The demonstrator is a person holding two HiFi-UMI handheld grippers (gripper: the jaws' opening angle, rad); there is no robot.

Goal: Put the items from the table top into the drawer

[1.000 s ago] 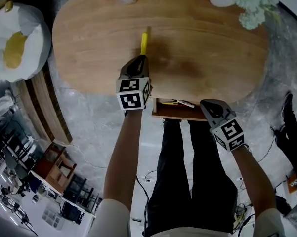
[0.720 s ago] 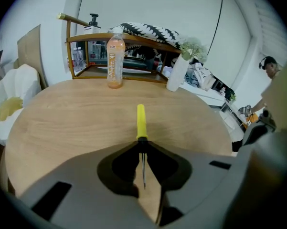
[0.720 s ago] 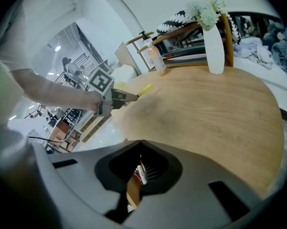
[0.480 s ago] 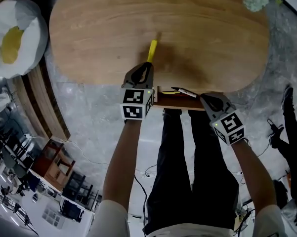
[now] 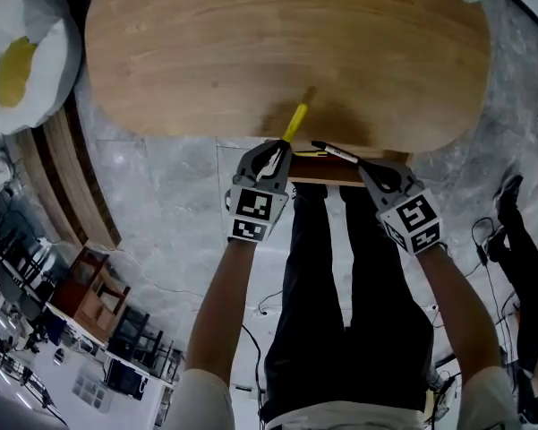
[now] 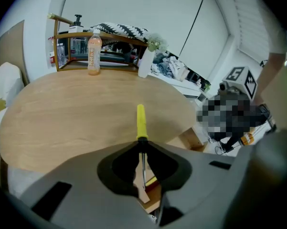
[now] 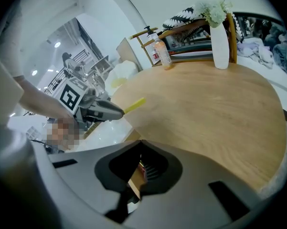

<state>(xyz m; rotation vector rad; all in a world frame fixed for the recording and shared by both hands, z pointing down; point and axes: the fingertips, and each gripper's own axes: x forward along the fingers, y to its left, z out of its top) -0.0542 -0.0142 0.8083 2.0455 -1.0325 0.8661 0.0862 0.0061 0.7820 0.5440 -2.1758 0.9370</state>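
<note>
The left gripper (image 5: 276,153) pinches the yellow-handled screwdriver (image 5: 297,120) by its shaft, just beside the open drawer (image 5: 327,180) under the table (image 5: 251,43) edge. The right gripper (image 5: 369,170), jaws pressed together, sits at the drawer's right corner. The carrying step looks nearly over; next the screwdriver needs swinging over the drawer, then releasing

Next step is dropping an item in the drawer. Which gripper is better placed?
Left. The left gripper has its jaws shut on the yellow-handled screwdriver, right beside the open wooden drawer. The right gripper sits at the drawer's other side, jaws together, carrying no item.
</note>
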